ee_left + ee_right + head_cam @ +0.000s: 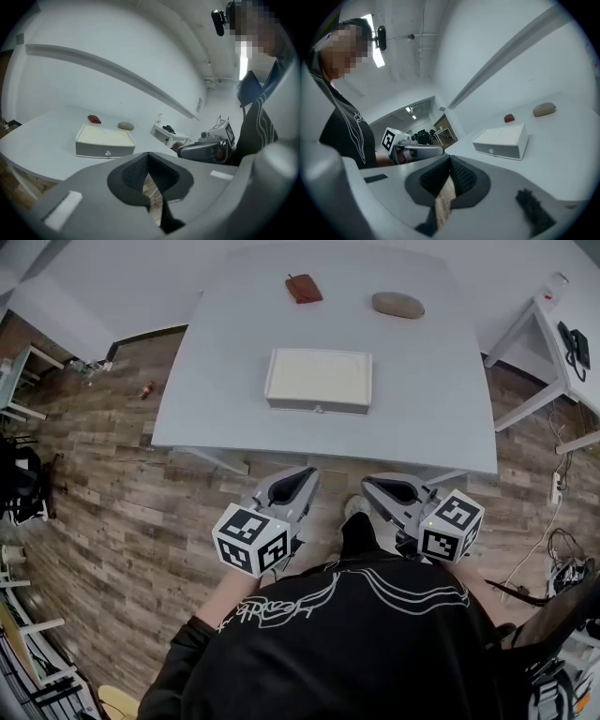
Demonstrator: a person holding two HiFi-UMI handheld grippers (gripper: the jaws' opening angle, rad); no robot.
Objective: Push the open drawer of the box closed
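The white box sits near the middle of the bench, its drawer facing us with a small knob at the centre of the front. From here the drawer front looks flush with the box, so we judge the task done or nearly so, though a narrow gap could escape these views.

Behind the box, well apart from it, lie a red object and a grey stone-like lump.

The left gripper and the right gripper are off the bench's near edge, close to our body and over the wooden floor. On each, the fingers are pressed together at the tips with nothing between them.

The risks we see:
- If a last nudge is needed, the box stands loose on a smooth bench, so a push may slide the whole box back instead of seating the drawer.
- A push that lands off-centre, beside the knob, could twist the box.
- A long, fast reach could drive the box toward the two objects behind it.
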